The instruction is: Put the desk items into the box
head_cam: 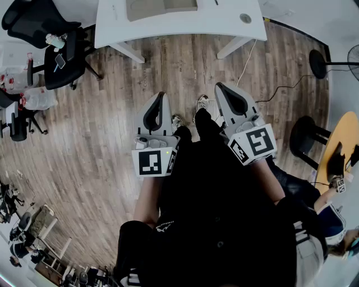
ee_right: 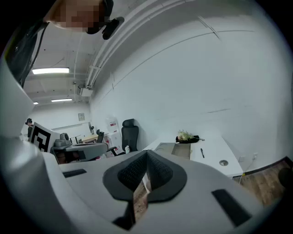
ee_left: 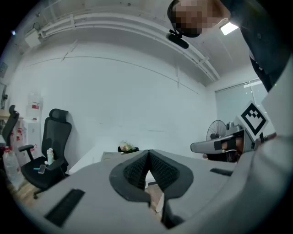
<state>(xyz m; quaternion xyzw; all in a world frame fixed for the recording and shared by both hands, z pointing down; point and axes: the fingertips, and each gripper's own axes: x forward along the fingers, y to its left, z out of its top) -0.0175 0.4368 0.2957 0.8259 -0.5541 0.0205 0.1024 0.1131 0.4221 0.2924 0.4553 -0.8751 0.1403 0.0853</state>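
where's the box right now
The box lies on the white desk at the top edge of the head view. In the right gripper view it sits just left of a pen.

Person: blk top (head_cam: pixel 224 224), blk trousers (head_cam: pixel 206 126), small wht print at hem, light shoes (head_cam: pixel 202 102). Short sleeves, forearms bare.
left gripper (head_cam: pixel 161 95) & right gripper (head_cam: pixel 219 86): pale grey plastic shells, rounded wedge shape, blk rim round teardrop opening.
Inner pads (ee_left: pixel 137 170) blk, ribbed texture.
Dark rect. slots (ee_left: pixel 64 206) in shell tops.
left marker cube (head_cam: pixel 154 162) & right marker cube (head_cam: pixel 253 144): wht faces w/ blk square-pattern codes.
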